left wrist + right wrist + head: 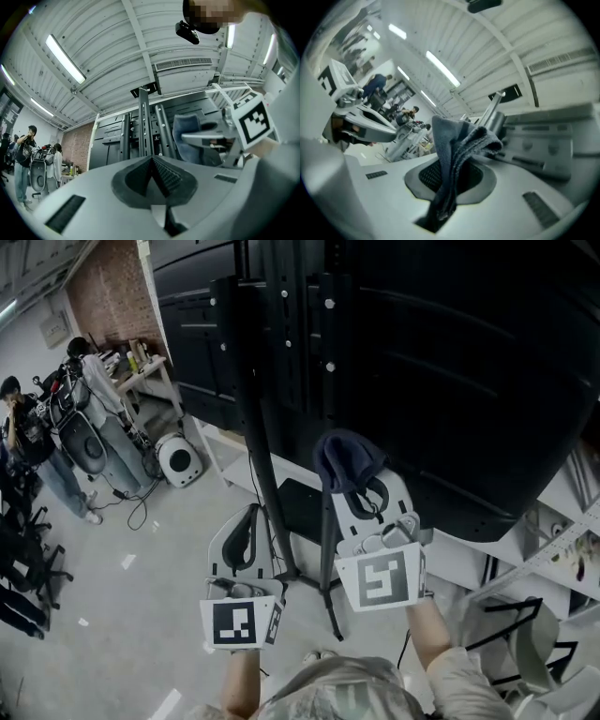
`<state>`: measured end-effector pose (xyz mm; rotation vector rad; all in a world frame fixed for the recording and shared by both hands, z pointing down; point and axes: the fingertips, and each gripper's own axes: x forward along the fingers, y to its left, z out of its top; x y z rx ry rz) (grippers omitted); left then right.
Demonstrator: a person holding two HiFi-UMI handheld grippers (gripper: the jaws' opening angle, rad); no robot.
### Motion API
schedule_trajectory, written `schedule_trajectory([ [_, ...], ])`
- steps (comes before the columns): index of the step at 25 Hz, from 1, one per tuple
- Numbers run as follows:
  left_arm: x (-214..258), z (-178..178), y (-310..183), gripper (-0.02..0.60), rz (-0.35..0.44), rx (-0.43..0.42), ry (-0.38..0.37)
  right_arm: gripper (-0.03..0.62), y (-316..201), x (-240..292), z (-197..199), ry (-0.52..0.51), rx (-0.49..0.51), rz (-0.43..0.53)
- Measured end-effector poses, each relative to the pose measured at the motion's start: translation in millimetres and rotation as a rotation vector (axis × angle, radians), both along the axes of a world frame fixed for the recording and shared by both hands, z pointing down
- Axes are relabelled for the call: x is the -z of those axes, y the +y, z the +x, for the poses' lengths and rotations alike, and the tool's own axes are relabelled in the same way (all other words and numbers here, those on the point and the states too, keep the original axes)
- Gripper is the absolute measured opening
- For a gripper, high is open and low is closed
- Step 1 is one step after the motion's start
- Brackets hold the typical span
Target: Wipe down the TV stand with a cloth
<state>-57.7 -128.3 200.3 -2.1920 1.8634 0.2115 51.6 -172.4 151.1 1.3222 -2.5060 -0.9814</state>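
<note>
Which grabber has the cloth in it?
The right gripper: the dark blue cloth is pinched in its jaws. The left gripper is shut on nothing.

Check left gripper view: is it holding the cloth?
No: the left gripper is shut on nothing; the cloth is pinched in the right gripper.

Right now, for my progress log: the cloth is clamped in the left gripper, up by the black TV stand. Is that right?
No: the right gripper clamps the cloth, as the right gripper view shows, up by the black TV stand. The left gripper is shut, empty.
</note>
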Motion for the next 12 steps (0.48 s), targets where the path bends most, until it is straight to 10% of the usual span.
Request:
schedule_trajectory([
  [6,14.5,9.5,-7.6,0.014,0.023,-0.062,-0.011,0.057,-29.2,131.0,-4.7,0.305,-0.329,0.425],
  [12,19.3,10.2,-8.9,0.014,0.033,-0.093,0.003,0.057,-53.7,206.4,-11.2,0.504,-0.595,0.61],
])
